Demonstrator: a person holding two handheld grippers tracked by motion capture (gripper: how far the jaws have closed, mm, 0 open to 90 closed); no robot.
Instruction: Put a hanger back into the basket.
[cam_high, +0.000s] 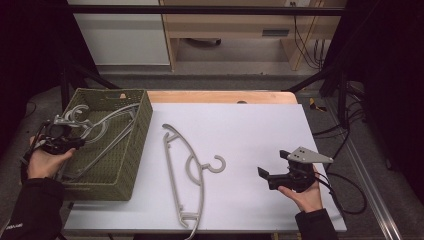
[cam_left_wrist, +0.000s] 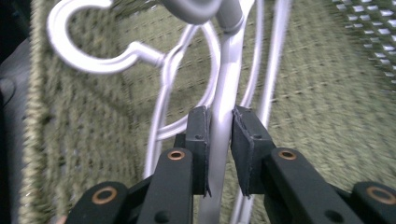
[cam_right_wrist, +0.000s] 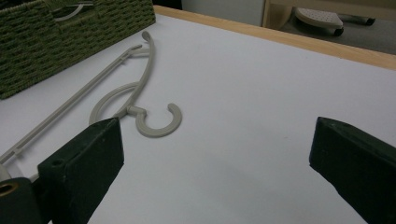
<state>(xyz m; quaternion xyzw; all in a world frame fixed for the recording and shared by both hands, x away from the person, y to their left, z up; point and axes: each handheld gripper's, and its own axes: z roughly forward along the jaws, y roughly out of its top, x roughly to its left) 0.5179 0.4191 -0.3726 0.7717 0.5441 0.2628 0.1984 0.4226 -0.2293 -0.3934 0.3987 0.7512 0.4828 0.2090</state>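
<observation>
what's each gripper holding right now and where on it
The left gripper clamps a grey hanger in the basket by its straight stem below the hook. The right gripper is open, holding nothing.

table (cam_high: 260, 125): white | on it: green basket (cam_high: 131, 165); grey hanger (cam_high: 186, 165)

High cam overhead; 2 gripper cams close.
</observation>
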